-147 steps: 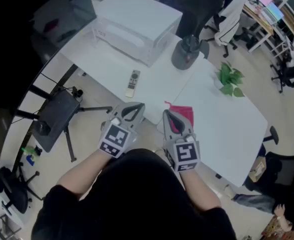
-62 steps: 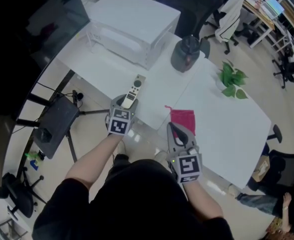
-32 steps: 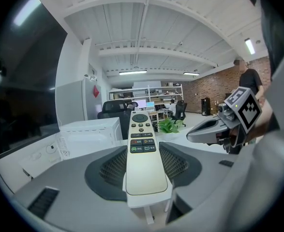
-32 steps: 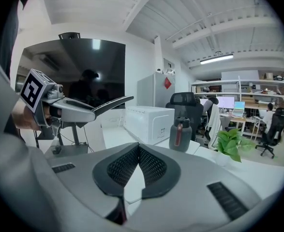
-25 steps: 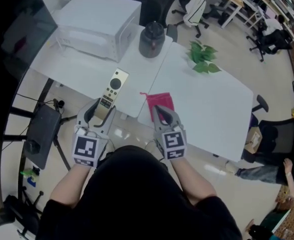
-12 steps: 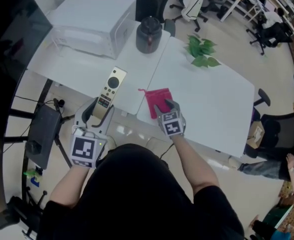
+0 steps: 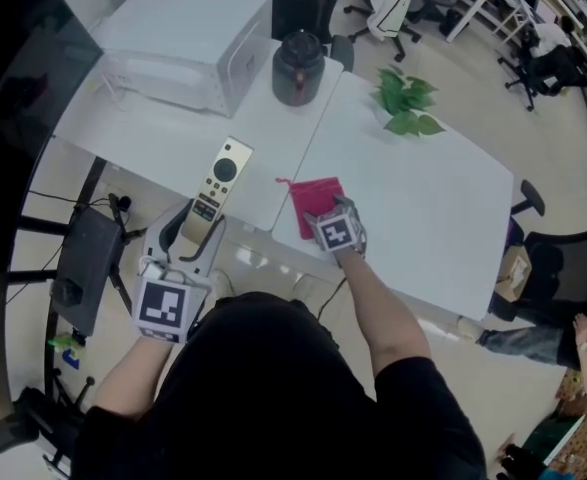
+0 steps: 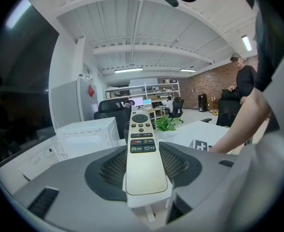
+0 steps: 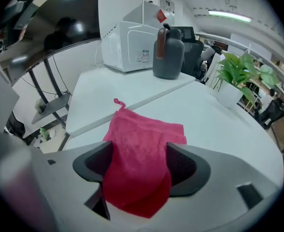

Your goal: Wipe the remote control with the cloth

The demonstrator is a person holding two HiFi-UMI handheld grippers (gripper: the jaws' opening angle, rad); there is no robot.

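Our right gripper [image 9: 139, 167] has come down over the pink cloth [image 7: 311, 194] on the white table [image 7: 423, 198]. Its jaws have just been opening and now straddle the cloth unpinched. Our left gripper [image 7: 198, 226] clamps the remote control [image 8: 142, 153] beyond the table edge. We judge a cloth grasp is being prepared.

No text legible in any view; remote control [image 8: 142, 168]: coloured button labels [image 8: 142, 145] carry marks, too small to read; white appliance [image 9: 125, 42]: sticker [image 9: 142, 57] on its side, print unresolved; white cabinet [image 8: 69, 105]: red diamond sign [image 8: 91, 90], no characters made out; left cube marker [image 7: 163, 306] and right cube marker [image 7: 334, 232]: black-and-white square patterns only, no letters or numbers.
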